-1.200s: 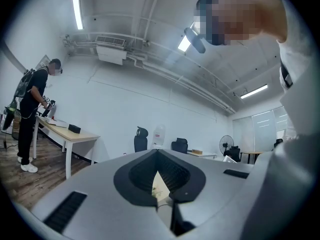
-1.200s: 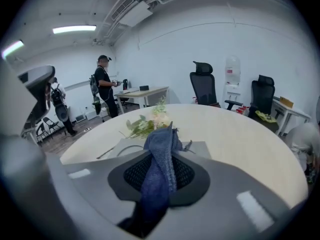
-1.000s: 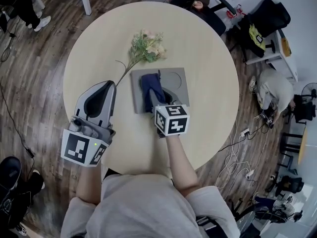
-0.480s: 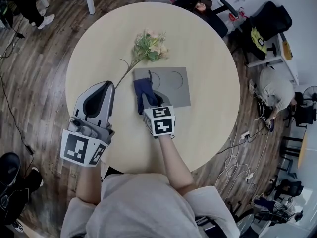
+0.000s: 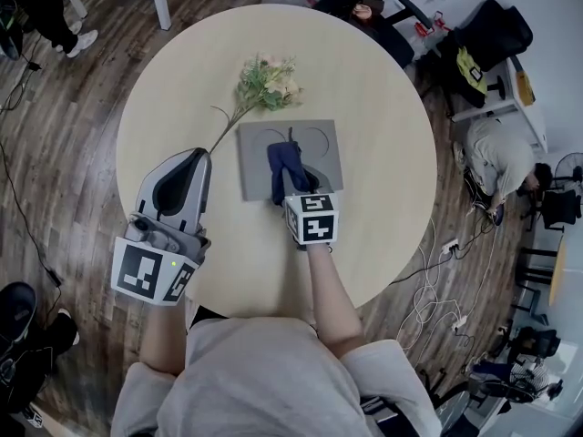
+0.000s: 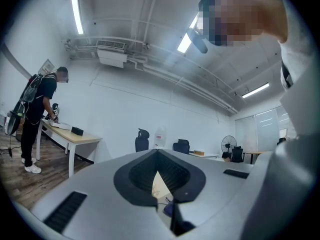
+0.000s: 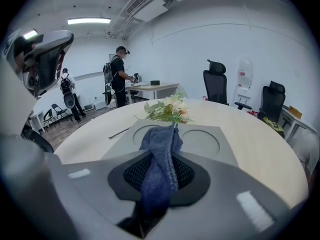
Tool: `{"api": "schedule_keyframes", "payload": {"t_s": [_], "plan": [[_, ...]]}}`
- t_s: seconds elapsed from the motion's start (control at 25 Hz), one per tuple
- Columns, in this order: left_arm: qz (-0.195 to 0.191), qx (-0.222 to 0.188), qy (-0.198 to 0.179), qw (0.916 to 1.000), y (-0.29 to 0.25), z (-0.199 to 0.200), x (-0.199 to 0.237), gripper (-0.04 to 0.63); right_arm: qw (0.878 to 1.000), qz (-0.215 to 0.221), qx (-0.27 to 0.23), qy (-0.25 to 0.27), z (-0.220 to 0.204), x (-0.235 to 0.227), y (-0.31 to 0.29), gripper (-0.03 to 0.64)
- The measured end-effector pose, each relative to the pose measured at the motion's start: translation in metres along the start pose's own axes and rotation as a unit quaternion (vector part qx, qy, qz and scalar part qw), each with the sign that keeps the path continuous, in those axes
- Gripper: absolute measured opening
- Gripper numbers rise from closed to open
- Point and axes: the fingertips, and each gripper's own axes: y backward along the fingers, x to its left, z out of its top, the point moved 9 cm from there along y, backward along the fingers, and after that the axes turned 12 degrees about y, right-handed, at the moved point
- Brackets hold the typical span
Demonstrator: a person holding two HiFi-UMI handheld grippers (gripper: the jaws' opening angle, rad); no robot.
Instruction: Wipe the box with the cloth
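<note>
Slid over from the box's left edge, the blue knitted cloth [image 5: 288,167] now lies bunched along the middle of the flat grey box [image 5: 257,157], between its two round hollows. The right gripper [image 5: 301,189] clamps the cloth's near end. The left gripper [image 5: 193,157], jaws together on nothing, rests left of the box. A soft flower sprig [image 5: 266,84] lies just beyond the box's far edge.

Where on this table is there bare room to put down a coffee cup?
The widest bare patch of table lies between the box and the right rim. The far side beyond the flowers is bare too. The middle is crowded: the right claw holds the cloth on the box, and the left claw hovers near the left edge.
</note>
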Motion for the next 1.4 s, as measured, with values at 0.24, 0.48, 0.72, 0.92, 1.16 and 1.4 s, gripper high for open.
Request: {"api": "schedule_keyframes", "payload": {"t_s": [0.24,0.48,0.72,0.92,1.16,1.4], "plan": [[-0.005,0.001,-0.003,1.0,-0.003,-0.002,-0.012,0.008,1.0,-0.019,0.0,-0.007,-0.013,-0.025,0.01,0.078],[-0.007,0.002,-0.004,1.0,-0.005,-0.005,-0.021,0.008,0.999,-0.035,0.0,-0.017,-0.027,-0.048,0.02,0.078],[-0.009,0.001,-0.005,0.9999,-0.007,-0.006,-0.027,0.008,0.998,-0.053,0.0,-0.027,-0.037,-0.068,0.029,0.078],[-0.01,0.002,-0.004,0.9999,-0.009,-0.005,-0.029,0.008,0.997,-0.069,0.005,-0.035,-0.044,-0.083,0.035,0.078],[-0.012,0.001,-0.006,0.9999,-0.009,-0.006,-0.032,0.009,0.995,-0.088,0.01,-0.042,-0.054,-0.096,0.042,0.078],[-0.011,-0.001,-0.009,0.9999,-0.004,-0.004,-0.035,0.008,0.993,-0.105,0.016,-0.057,-0.064,-0.106,0.049,0.077]]}}
